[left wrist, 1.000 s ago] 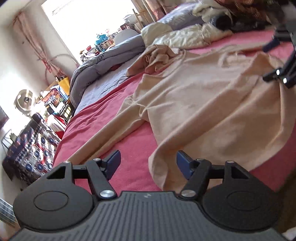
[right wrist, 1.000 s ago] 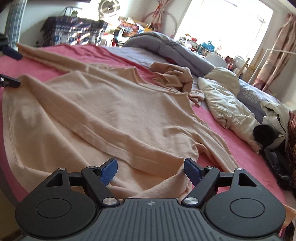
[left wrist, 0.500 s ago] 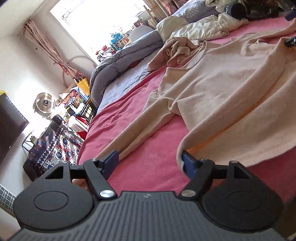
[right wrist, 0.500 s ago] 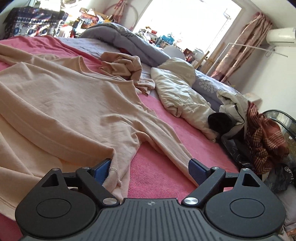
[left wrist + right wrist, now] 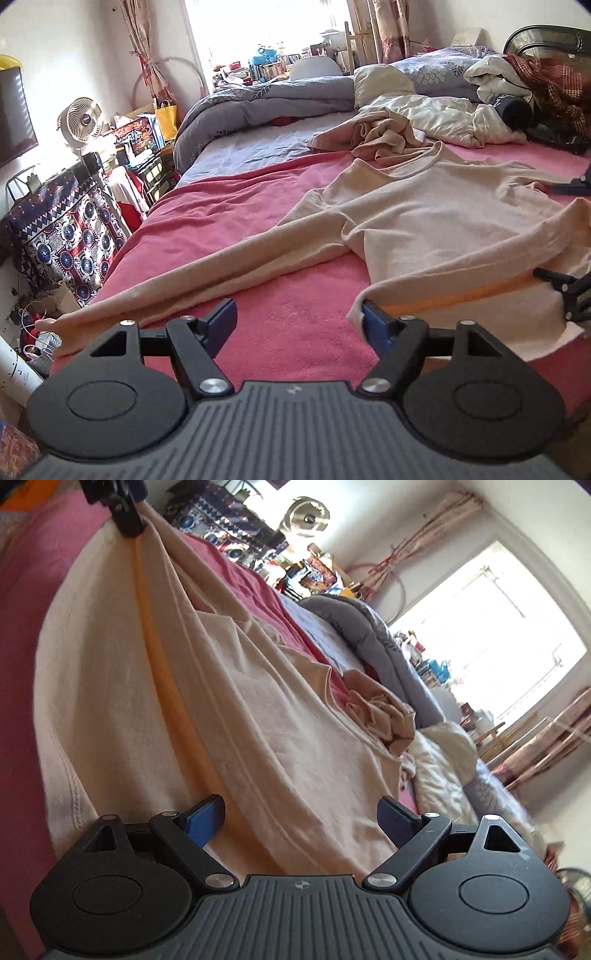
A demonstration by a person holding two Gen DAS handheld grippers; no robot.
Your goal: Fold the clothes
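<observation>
A beige long-sleeved shirt is spread across the pink blanket of a bed

The left gripper is held wide, bare blanket showing between its fingers, while the shirt's hem corner is draped against the right blue pad; whether it is gripped cannot be told. The right gripper is seen with jaws spread wide over the shirt's lower body, nothing pinched. A crumpled beige garment lies by the collar, with a grey quilt beyond
</observation>
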